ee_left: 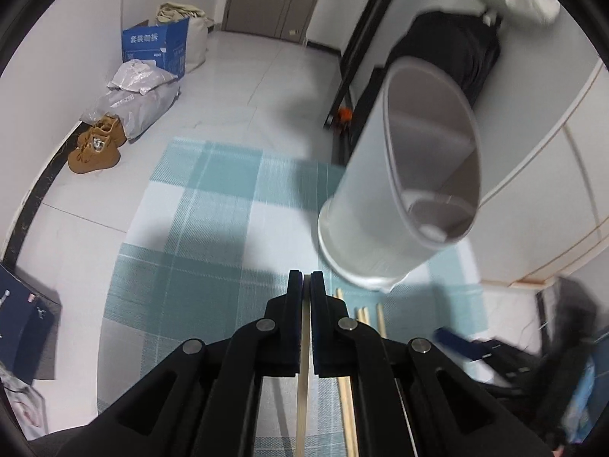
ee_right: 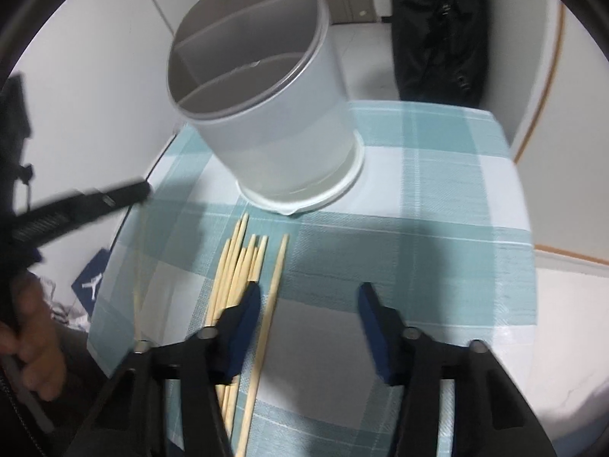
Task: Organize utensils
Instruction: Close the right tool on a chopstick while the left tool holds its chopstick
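My left gripper (ee_left: 307,278) is shut on a single wooden chopstick (ee_left: 303,381), held above the teal plaid tablecloth (ee_left: 198,228). The grey round utensil holder (ee_left: 399,198), divided inside and with no utensils in it, stands just ahead to the right. In the right wrist view the holder (ee_right: 266,114) sits beyond a pile of several chopsticks (ee_right: 236,278). My right gripper (ee_right: 308,297) hangs open low over them. One chopstick (ee_right: 276,297) lies between its fingers, close to the left pad (ee_right: 249,304), untouched. The left gripper (ee_right: 141,190) appears blurred at the left.
Loose chopsticks (ee_left: 367,316) lie right of my left gripper. The table ends at the left edge (ee_right: 125,228). A person's hand (ee_right: 34,342) is at the lower left. On the floor are a blue box (ee_left: 156,45), brown shoes (ee_left: 97,148) and a black bag (ee_right: 437,26).
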`<act>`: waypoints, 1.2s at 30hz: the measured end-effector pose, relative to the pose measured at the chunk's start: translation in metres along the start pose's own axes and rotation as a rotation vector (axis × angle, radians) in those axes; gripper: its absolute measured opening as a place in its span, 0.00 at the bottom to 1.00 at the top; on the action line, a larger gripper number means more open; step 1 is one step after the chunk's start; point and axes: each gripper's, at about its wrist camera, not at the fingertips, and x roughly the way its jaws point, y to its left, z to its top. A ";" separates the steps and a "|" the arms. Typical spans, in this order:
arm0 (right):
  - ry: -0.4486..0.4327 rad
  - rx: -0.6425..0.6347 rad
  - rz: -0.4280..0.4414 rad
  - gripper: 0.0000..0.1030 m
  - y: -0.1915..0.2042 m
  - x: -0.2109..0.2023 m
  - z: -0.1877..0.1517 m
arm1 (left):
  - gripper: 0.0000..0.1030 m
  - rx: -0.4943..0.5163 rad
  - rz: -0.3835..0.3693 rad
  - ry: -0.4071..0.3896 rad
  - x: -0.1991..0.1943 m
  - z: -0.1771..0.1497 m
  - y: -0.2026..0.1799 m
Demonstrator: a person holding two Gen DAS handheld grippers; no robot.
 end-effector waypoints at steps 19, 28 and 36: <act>0.131 -0.200 -0.191 0.22 0.052 0.052 0.027 | 0.00 -0.086 -0.098 -0.160 -0.035 0.021 0.039; 0.120 -0.163 -0.164 0.05 0.063 0.058 0.026 | 0.00 -0.111 -0.097 -0.177 -0.039 0.019 0.046; 0.107 -0.122 -0.137 0.04 0.055 0.051 0.017 | 0.00 -0.090 -0.076 -0.184 -0.040 0.018 0.041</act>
